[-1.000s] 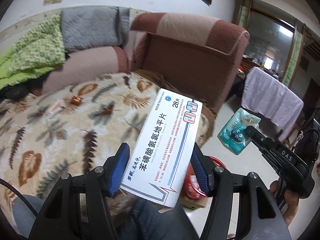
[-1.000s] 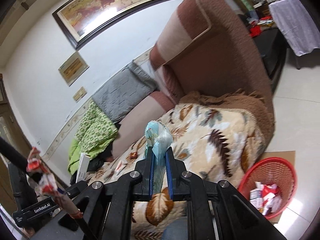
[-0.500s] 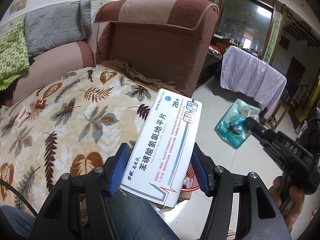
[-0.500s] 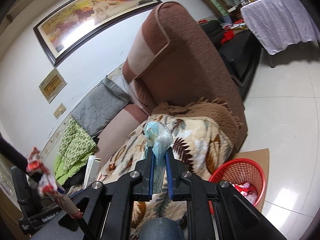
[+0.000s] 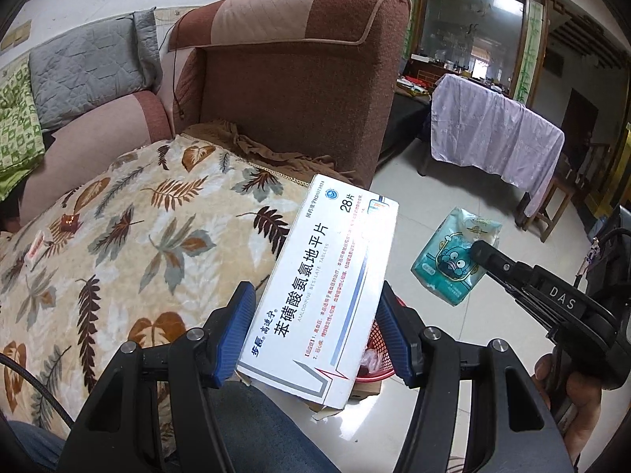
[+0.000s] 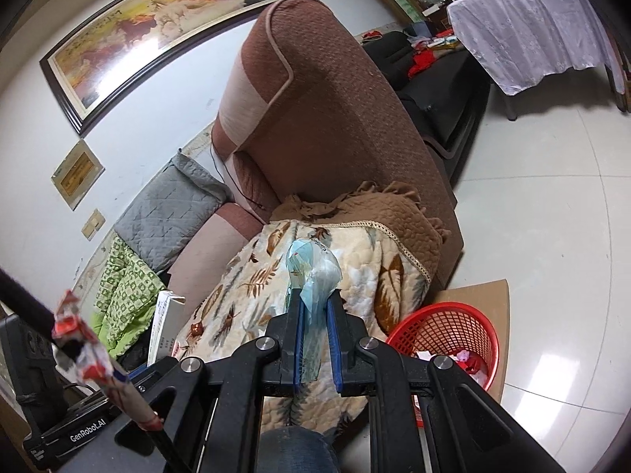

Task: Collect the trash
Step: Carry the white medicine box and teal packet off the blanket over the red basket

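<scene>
Left fingers (image 5: 232,331) clamp the white pill box (image 5: 321,287), tilted up over the leaf-print blanket (image 5: 118,244). Right gripper (image 6: 315,335) pinches the blue tissue pack (image 6: 313,276); red basket (image 6: 453,323) sits on the floor, low right, trash inside.

1. Pretty clearly a home living room: big brown sofa (image 6: 339,110) with a leaf-print blanket (image 5: 130,244) thrown over the seat.
2. Grey cushion (image 5: 86,67) and a green quilt (image 6: 122,276) piled at the far end.
3. Framed horse painting (image 6: 157,19) on the white wall.
4. Table under a pale cloth (image 5: 493,134), glossy tile floor (image 6: 552,205), and a red basket (image 6: 449,335) of scraps beside the sofa.
</scene>
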A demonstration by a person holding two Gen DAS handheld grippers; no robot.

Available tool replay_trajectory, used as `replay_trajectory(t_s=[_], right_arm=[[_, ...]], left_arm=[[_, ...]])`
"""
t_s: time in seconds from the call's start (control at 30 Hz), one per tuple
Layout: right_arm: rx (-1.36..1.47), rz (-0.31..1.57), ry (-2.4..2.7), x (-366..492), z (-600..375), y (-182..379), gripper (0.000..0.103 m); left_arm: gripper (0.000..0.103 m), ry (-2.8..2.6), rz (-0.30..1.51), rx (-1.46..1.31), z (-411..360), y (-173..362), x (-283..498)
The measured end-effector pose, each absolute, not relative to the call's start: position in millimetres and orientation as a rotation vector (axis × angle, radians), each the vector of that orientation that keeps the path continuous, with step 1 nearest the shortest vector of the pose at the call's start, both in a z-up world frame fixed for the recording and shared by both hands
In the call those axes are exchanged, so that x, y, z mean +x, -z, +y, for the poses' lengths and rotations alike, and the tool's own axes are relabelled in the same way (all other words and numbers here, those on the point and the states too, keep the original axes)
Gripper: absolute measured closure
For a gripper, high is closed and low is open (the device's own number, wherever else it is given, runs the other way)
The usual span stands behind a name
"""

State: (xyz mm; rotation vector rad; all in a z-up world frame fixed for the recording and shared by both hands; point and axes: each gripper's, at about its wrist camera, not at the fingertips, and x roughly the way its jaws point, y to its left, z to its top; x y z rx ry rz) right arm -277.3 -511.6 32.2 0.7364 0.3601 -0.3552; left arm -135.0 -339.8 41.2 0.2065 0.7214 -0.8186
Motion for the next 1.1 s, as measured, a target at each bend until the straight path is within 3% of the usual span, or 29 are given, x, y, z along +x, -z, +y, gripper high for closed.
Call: replay_trajectory(t_s=[0.77, 1.1], right_arm=[[0.771, 0.415, 0.439, -277, -526, -2, 0.090], [0.883, 0.471, 0.503, -280, -558, 46, 0.090]], left_arm=[[0.043, 0.918, 0.820, 0.247, -377, -12, -112], [0.042, 1.061, 1.056, 0.258, -429, 51, -91]])
